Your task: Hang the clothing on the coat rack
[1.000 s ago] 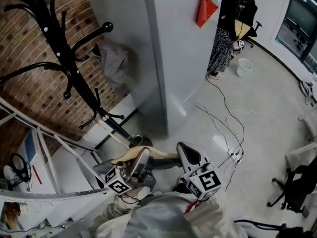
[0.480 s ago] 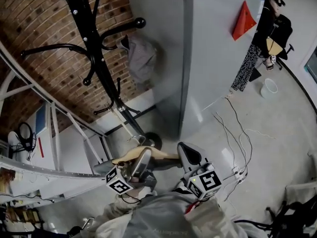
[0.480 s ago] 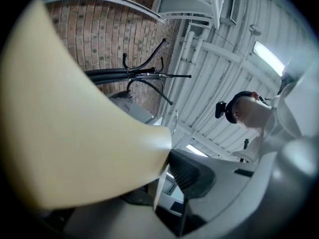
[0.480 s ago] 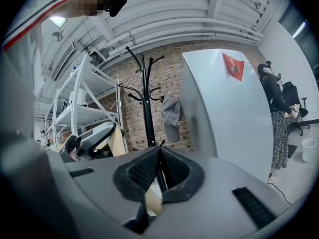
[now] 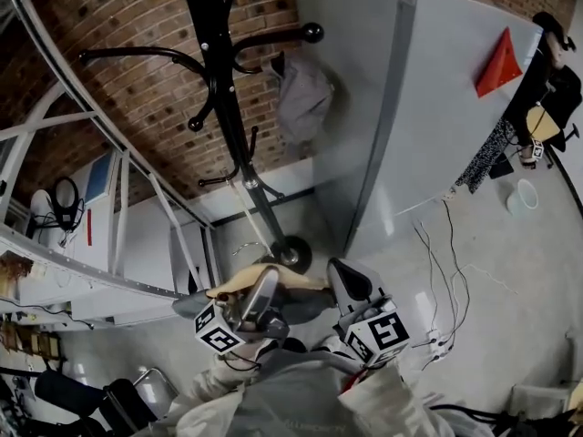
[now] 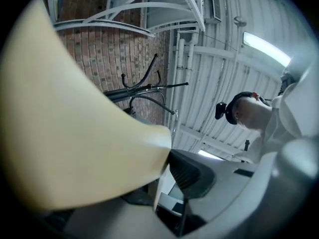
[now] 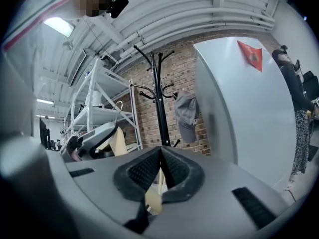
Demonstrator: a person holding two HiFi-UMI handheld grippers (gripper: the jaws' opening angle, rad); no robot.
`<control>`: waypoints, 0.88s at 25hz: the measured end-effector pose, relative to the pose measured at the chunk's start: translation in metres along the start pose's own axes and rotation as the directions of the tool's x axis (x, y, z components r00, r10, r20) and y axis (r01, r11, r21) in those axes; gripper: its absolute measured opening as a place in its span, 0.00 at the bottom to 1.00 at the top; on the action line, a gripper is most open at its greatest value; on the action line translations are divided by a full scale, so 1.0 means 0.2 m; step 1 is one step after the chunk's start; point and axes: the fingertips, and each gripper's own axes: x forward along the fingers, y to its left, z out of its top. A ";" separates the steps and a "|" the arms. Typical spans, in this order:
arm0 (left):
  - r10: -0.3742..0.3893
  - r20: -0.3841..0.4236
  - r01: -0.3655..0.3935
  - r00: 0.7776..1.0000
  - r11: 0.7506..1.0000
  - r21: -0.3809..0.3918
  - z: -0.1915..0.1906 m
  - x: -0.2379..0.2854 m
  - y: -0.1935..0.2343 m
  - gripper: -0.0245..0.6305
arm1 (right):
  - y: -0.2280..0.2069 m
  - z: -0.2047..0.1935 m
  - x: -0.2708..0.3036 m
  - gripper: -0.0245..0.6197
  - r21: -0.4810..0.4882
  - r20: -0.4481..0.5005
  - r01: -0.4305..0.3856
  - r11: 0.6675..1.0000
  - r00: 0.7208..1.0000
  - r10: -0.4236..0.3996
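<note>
A pale wooden hanger (image 5: pixel 246 282) lies level between both grippers, low in the head view. My left gripper (image 5: pixel 264 287) is shut on its left part; in the left gripper view the hanger (image 6: pixel 75 133) fills the left side against the dark pad (image 6: pixel 192 173). My right gripper (image 5: pixel 339 277) is shut on the hanger's right end, a cream sliver (image 7: pixel 152 200) pinched between its pads. Light-coloured clothing (image 5: pixel 301 403) hangs below the hanger. The black coat rack (image 5: pixel 223 89) stands just ahead, its base (image 5: pixel 290 253) near the grippers. A grey cap (image 5: pixel 302 98) hangs on one hook.
A grey partition panel (image 5: pixel 437 107) with a red flag (image 5: pixel 499 62) stands right of the rack. White metal shelving (image 5: pixel 109 244) runs along the left before a brick wall (image 5: pixel 137 107). Cables and a power strip (image 5: pixel 428 308) lie on the floor. A person (image 5: pixel 547 80) and a white bucket (image 5: pixel 522 196) are far right.
The head view has swung left, so the coat rack has shifted from the upper left towards the middle. Both grippers keep the hanger in the same grip.
</note>
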 end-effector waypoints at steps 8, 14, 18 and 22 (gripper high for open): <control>0.038 0.057 -0.040 0.998 0.999 0.018 0.09 -0.07 0.02 0.19 | 0.08 0.00 0.08 0.08 -0.001 -0.003 -0.071 0.997 0.997 0.071; 0.037 0.066 -0.039 0.997 0.999 0.025 0.15 -0.10 0.06 0.19 | 0.11 -0.01 0.16 0.08 -0.020 -0.023 -0.073 0.997 0.997 0.072; 0.027 0.067 -0.030 0.997 0.999 0.031 0.21 -0.09 0.12 0.19 | 0.13 0.01 0.25 0.08 -0.034 -0.021 -0.074 0.997 0.997 0.073; 0.016 0.064 -0.018 0.998 0.999 0.031 0.26 -0.07 0.19 0.19 | 0.12 0.01 0.35 0.08 -0.042 -0.025 -0.066 0.997 0.998 0.065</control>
